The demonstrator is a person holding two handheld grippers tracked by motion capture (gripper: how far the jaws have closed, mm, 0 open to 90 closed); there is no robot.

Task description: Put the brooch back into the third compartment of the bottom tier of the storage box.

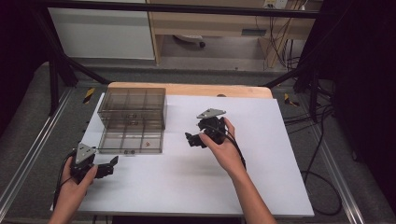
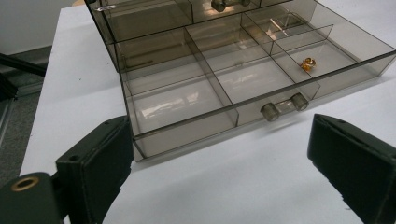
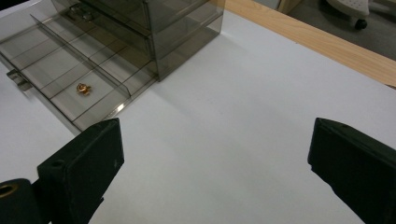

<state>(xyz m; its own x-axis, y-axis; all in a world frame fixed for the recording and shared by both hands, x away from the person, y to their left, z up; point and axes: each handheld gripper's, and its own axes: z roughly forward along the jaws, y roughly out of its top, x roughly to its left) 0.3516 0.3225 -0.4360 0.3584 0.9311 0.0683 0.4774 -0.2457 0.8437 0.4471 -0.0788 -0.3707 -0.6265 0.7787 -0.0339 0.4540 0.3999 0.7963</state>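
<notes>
Where high view blurs drawer (image 1: pixel 132 138) contents, left gripper view resolves gold ring (image 2: pixel 308 63) in right compartment. Left gripper (image 2: pixel 219 163) open, just before drawer handle (image 2: pixel 284 107); right gripper (image 3: pixel 210 168) open, empty, right of drawer.

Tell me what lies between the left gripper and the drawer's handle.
Only bare white table: in the left gripper view, the open left gripper faces the drawer handle with nothing in the gap.

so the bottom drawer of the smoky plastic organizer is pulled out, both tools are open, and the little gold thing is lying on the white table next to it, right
Not quite. The little gold thing lies inside a compartment of the pulled-out bottom drawer, not on the white table; the left gripper view shows it. The rest holds: the drawer is out, and the left tool and right tool are open.
</notes>
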